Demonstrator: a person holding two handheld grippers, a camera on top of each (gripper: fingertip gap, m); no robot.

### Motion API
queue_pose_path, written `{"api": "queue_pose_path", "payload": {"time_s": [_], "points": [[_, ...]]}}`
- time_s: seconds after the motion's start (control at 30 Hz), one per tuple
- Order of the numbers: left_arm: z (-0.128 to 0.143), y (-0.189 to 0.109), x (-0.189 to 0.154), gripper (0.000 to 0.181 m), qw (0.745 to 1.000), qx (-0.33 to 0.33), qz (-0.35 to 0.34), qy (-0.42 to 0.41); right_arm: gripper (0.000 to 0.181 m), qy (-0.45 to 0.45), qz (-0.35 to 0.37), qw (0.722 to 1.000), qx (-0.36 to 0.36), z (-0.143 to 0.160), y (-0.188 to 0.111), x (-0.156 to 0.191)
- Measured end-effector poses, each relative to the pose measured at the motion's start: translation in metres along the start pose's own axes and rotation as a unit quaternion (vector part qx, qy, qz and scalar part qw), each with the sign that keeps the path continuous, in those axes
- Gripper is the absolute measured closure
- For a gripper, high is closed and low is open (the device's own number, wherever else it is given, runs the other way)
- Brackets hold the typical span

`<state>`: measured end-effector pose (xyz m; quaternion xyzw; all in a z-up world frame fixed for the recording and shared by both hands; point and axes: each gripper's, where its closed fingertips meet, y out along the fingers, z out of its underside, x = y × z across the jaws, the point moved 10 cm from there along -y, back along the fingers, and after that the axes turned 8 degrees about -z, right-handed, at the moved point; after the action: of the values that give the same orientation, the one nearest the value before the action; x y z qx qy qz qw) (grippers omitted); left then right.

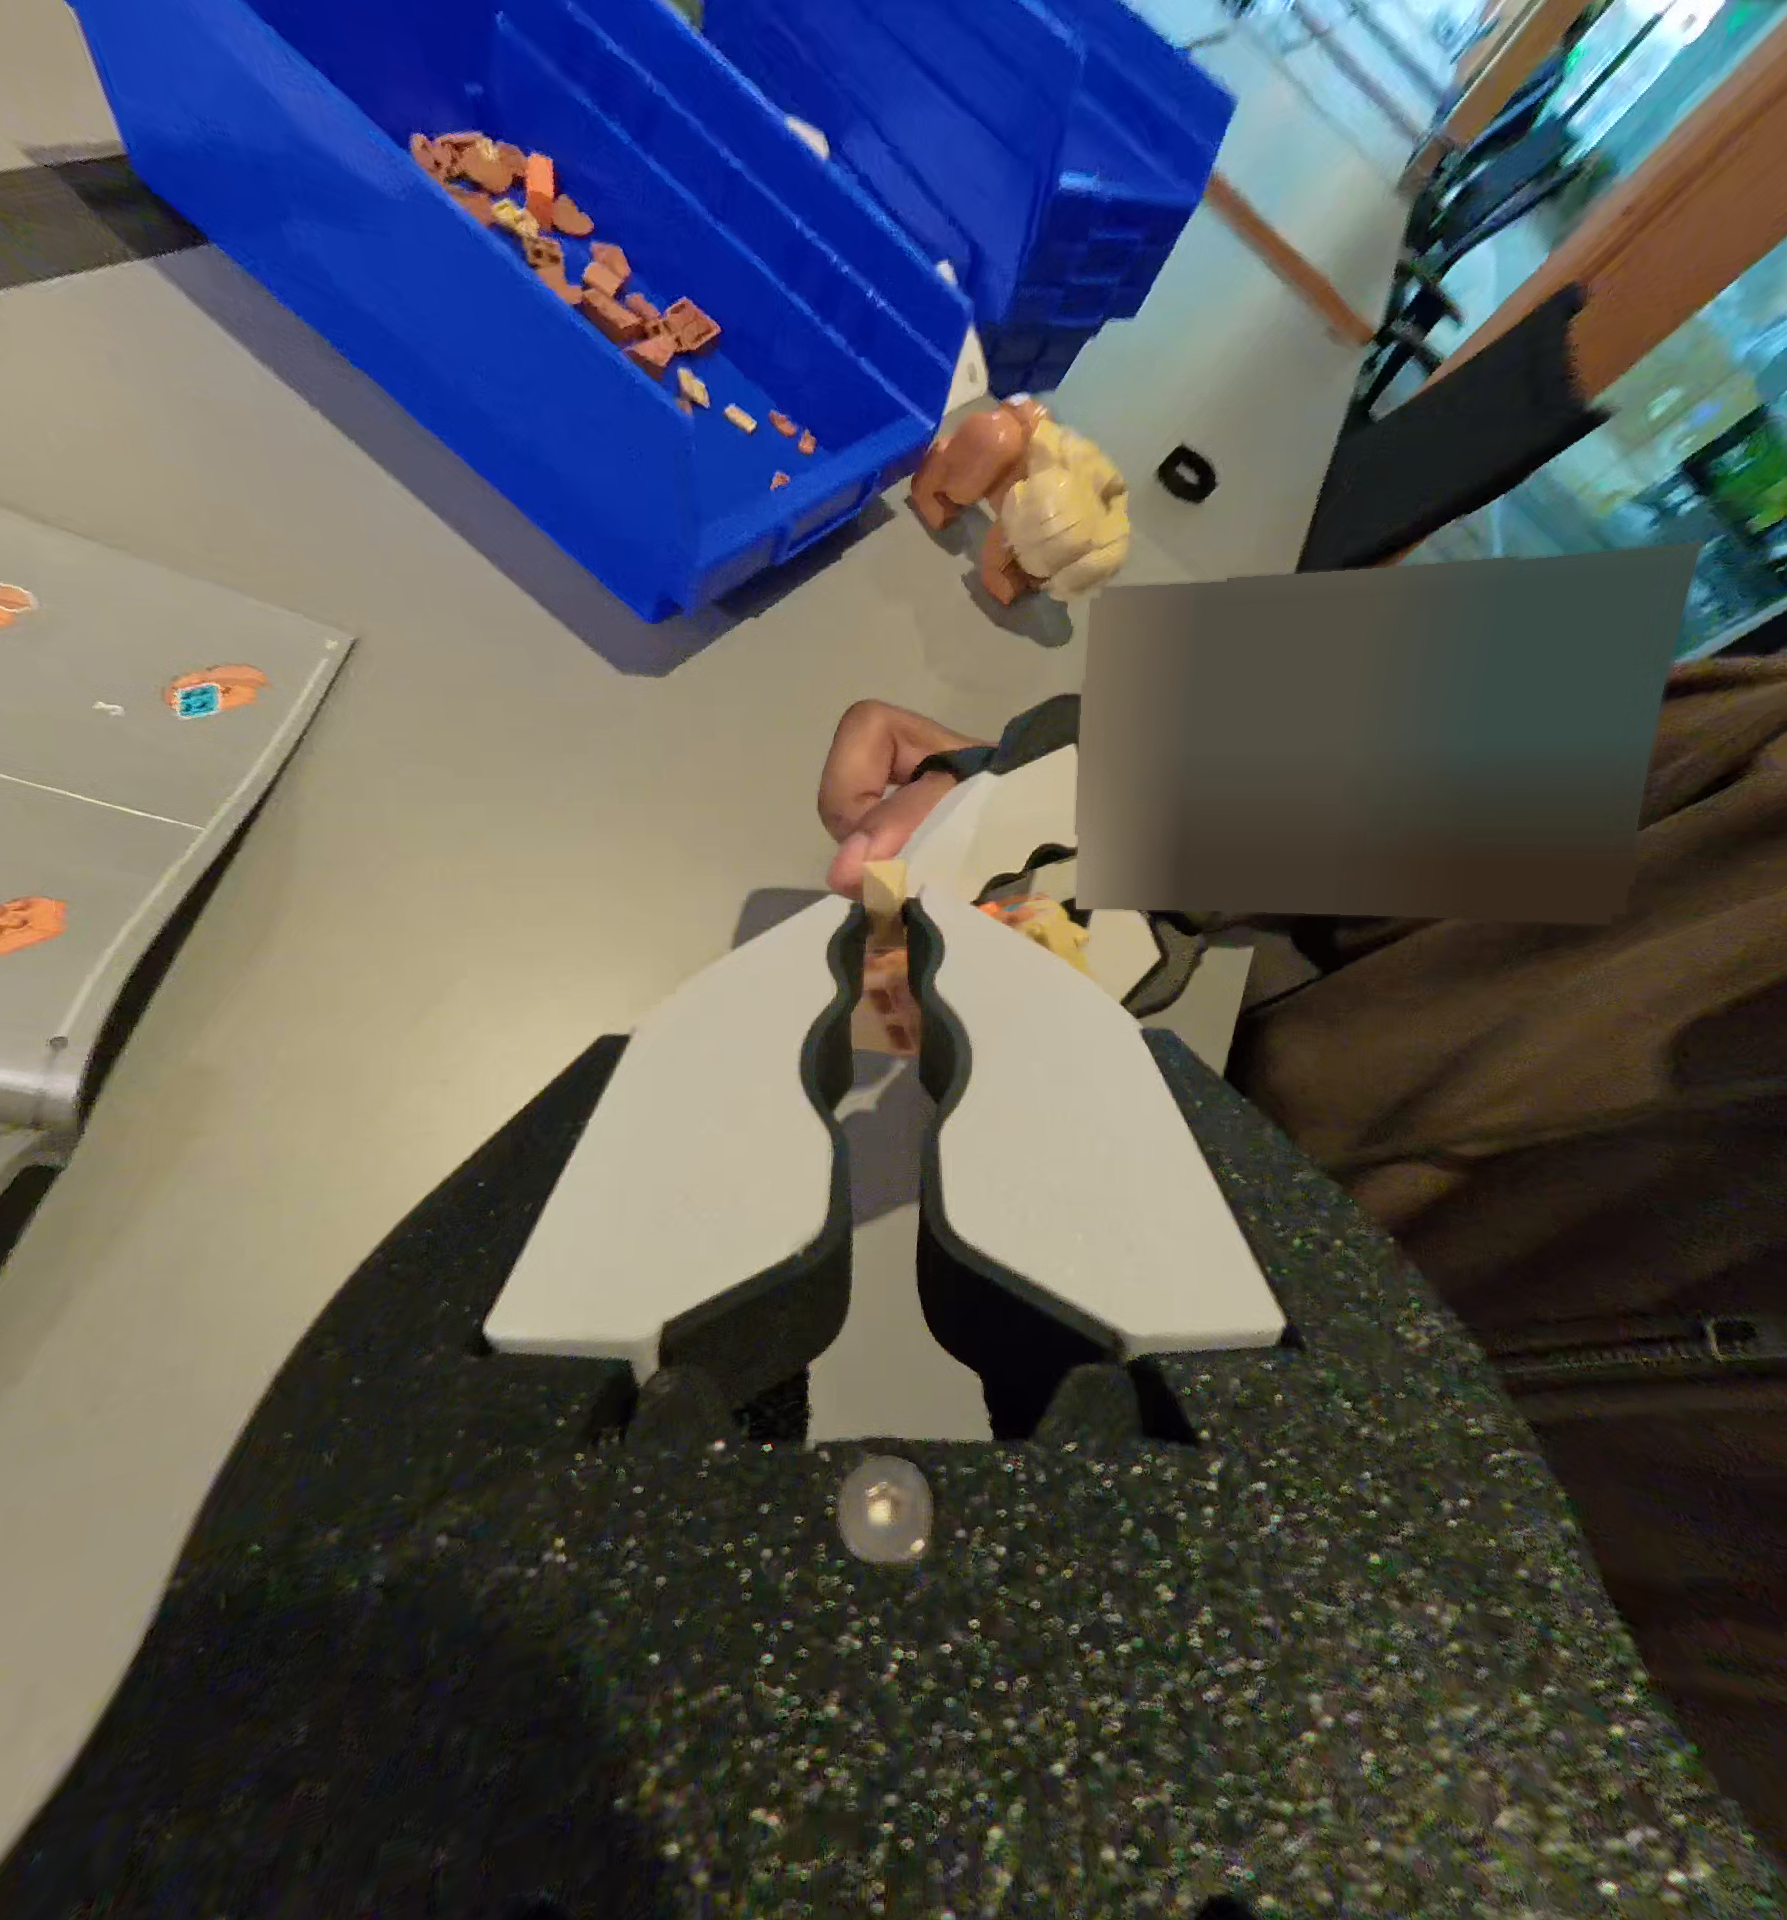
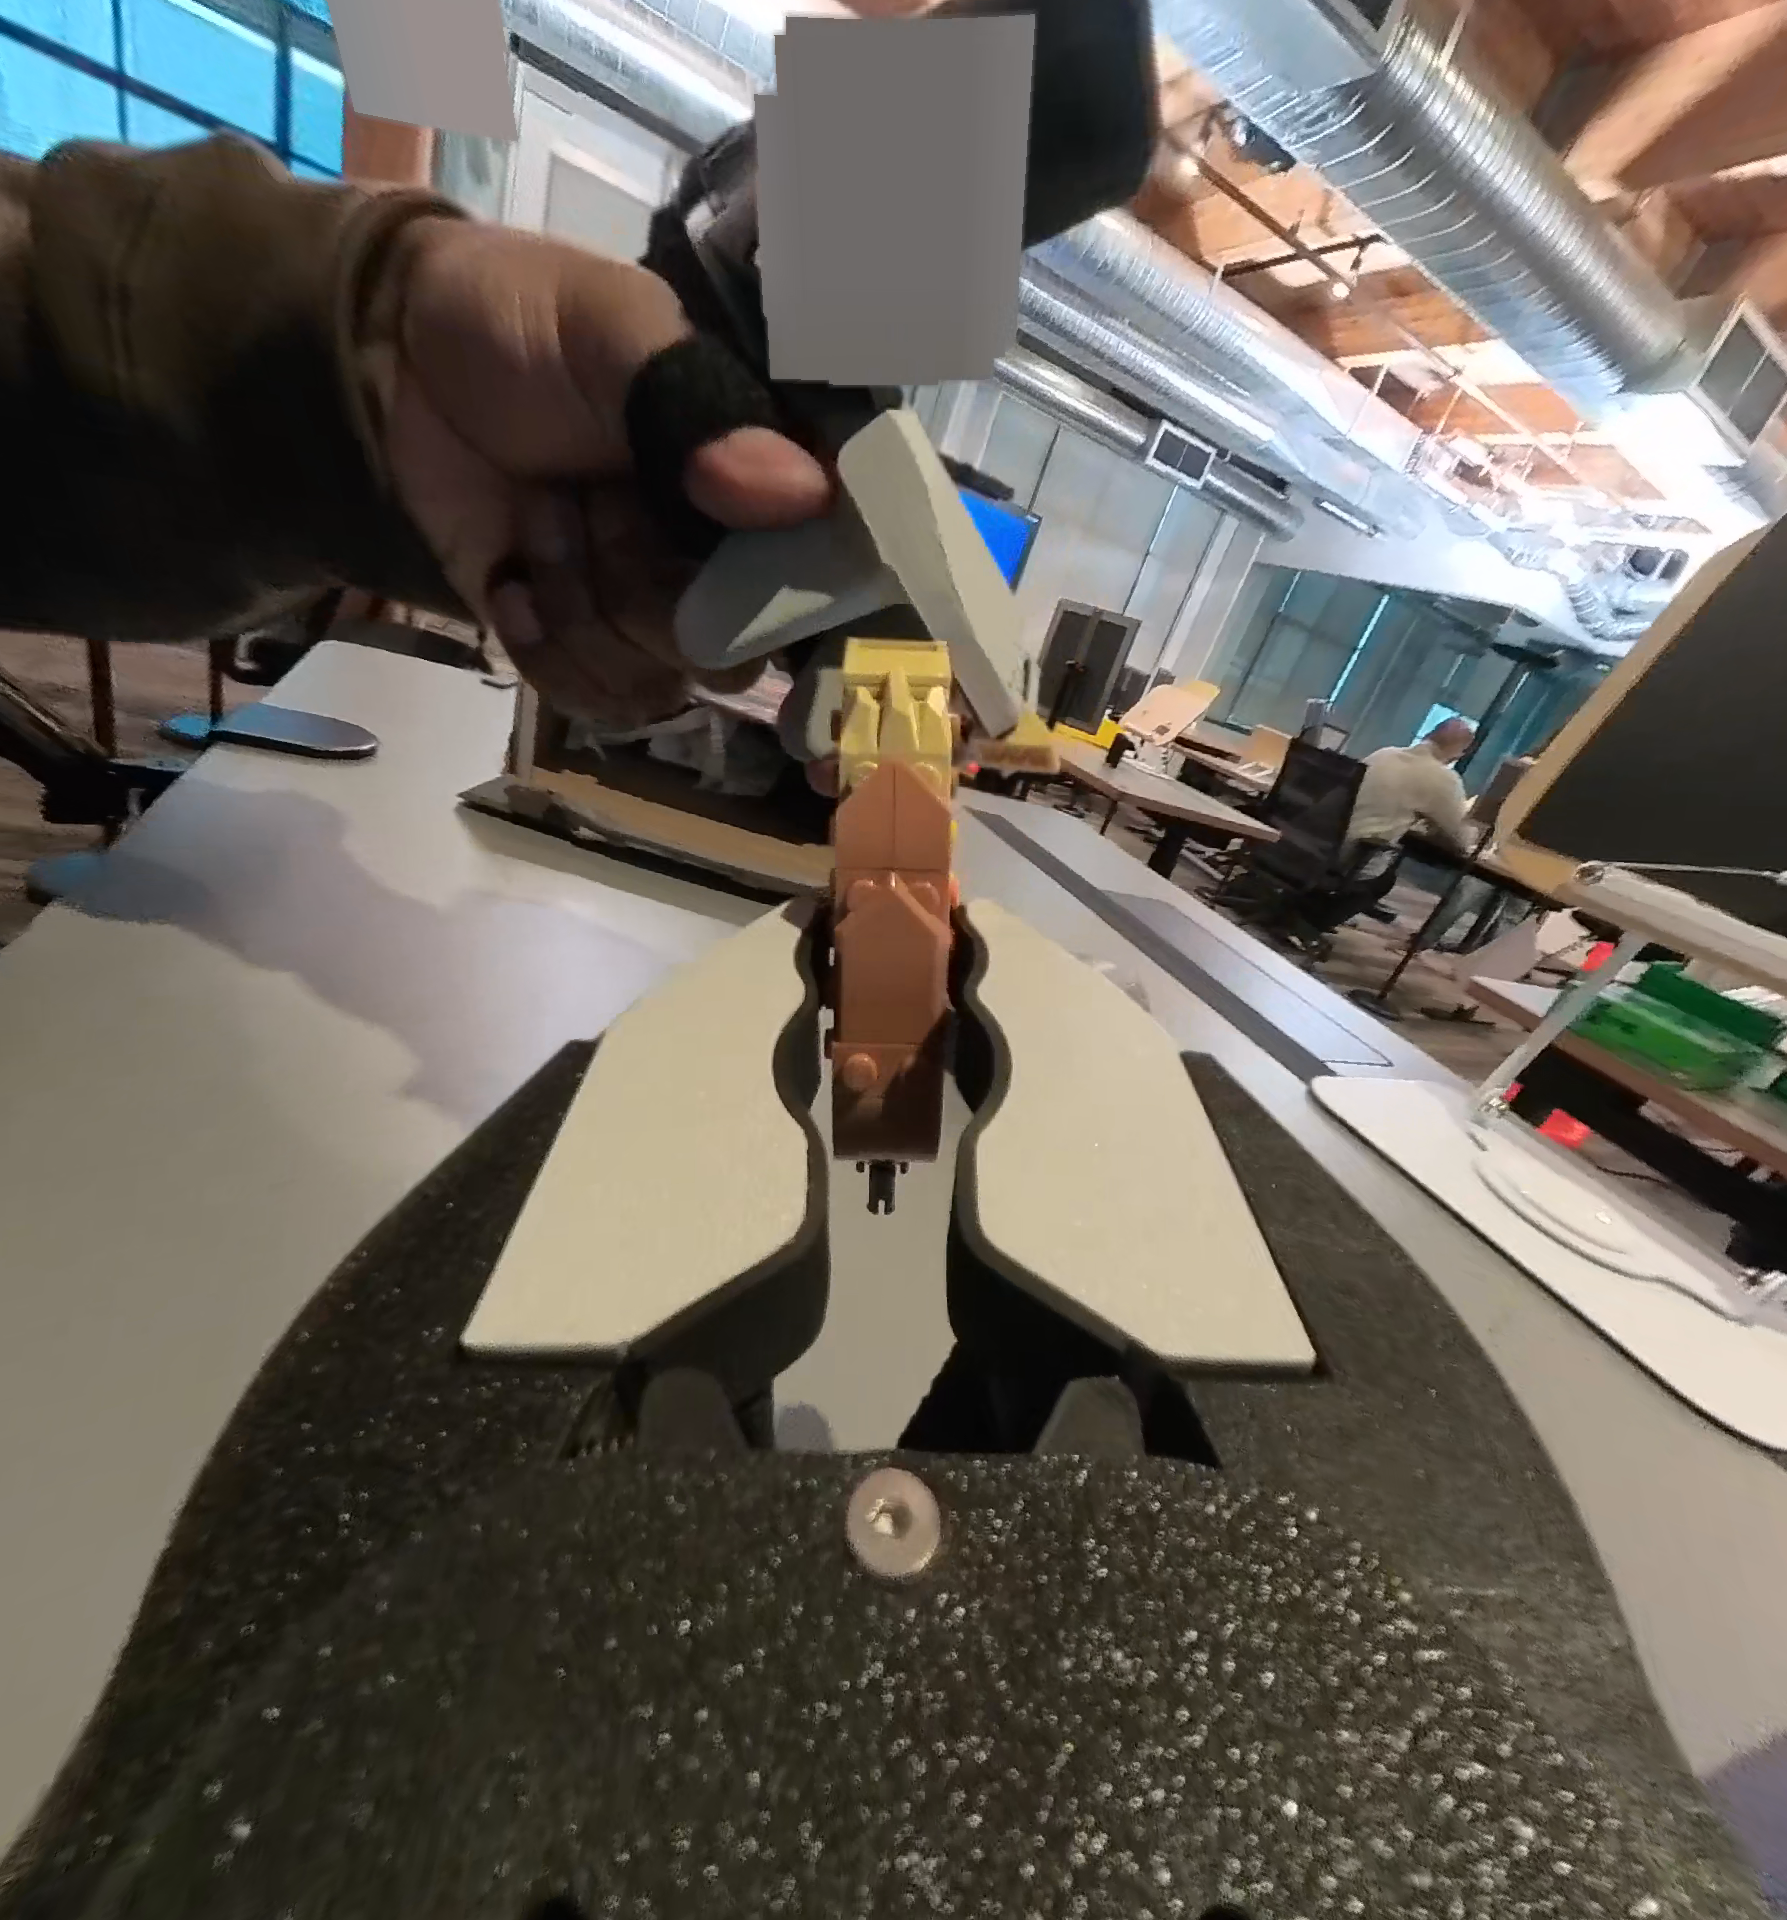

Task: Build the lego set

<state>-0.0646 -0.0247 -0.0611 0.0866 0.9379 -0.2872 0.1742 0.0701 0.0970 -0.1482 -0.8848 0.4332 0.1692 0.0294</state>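
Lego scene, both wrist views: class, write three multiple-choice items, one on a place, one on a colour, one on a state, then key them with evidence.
1. Where do the loose brown bricks lie?
A. in the blue bin
B. on the instruction booklet
C. on a chair

2. What colour is the piece pinched by the left gripper?
A. green
B. tan
C. black

3. What state is the right gripper in?
A. wide open, empty
B. lying on the table
C. shut on the brown-and-yellow assembly

Answers: 1 A, bricks sit inside the bin; 2 B, a tan piece shows at the tips; 3 C, its fingers clamp the assembly's sides.
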Motion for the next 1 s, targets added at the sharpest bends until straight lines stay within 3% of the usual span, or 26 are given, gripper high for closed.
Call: {"api": "queue_pose_path", "payload": {"time_s": [0.27,0.53,0.8,1.0], "points": [[0.025,0.001,0.017,0.174,0.988,-0.128,0.065,-0.054,0.16,0.092,-0.028,0.995,-0.014,0.009,-0.001,-0.014],[0.056,0.003,0.037,0.174,0.963,-0.244,0.1,-0.05,0.16,0.156,-0.057,0.986,-0.005,0.015,0.002,-0.021],[0.048,0.004,0.031,0.174,0.978,-0.17,0.058,-0.108,0.16,0.132,-0.032,0.991,0.011,0.015,0.003,-0.02],[0.032,0.002,0.015,0.174,0.989,-0.108,0.031,-0.093,0.16,0.132,-0.033,0.991,0.0,0.014,0.001,-0.02]]}}
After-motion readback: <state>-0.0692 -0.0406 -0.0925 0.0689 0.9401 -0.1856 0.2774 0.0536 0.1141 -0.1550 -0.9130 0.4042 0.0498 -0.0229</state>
